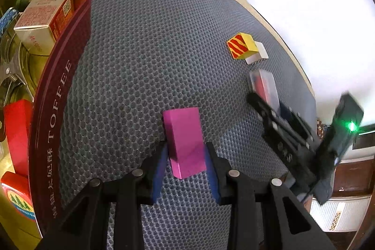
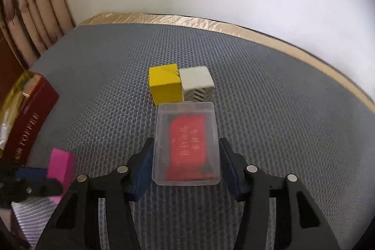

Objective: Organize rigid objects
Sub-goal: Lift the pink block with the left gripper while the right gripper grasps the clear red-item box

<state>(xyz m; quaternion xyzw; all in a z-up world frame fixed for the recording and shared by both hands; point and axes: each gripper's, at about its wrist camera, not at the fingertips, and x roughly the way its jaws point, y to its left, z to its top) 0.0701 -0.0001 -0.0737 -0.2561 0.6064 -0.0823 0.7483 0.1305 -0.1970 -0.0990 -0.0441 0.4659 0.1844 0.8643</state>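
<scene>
My left gripper is shut on a magenta block, its blue pads pressing both long sides just above the grey mesh mat. The same block shows at the lower left of the right wrist view. My right gripper has its blue pads against both sides of a clear plastic case with red cards inside, and the case lies on the mat. In the left wrist view that right gripper reaches over the case. Beyond the case stand a yellow cube and a white cube, touching.
A dark red TOFFEE tin sits at the mat's left, holding a gold and red carton, red boxes and a metal clip. The tin lies left of the right gripper. A gold-trimmed table edge and a white wall lie behind.
</scene>
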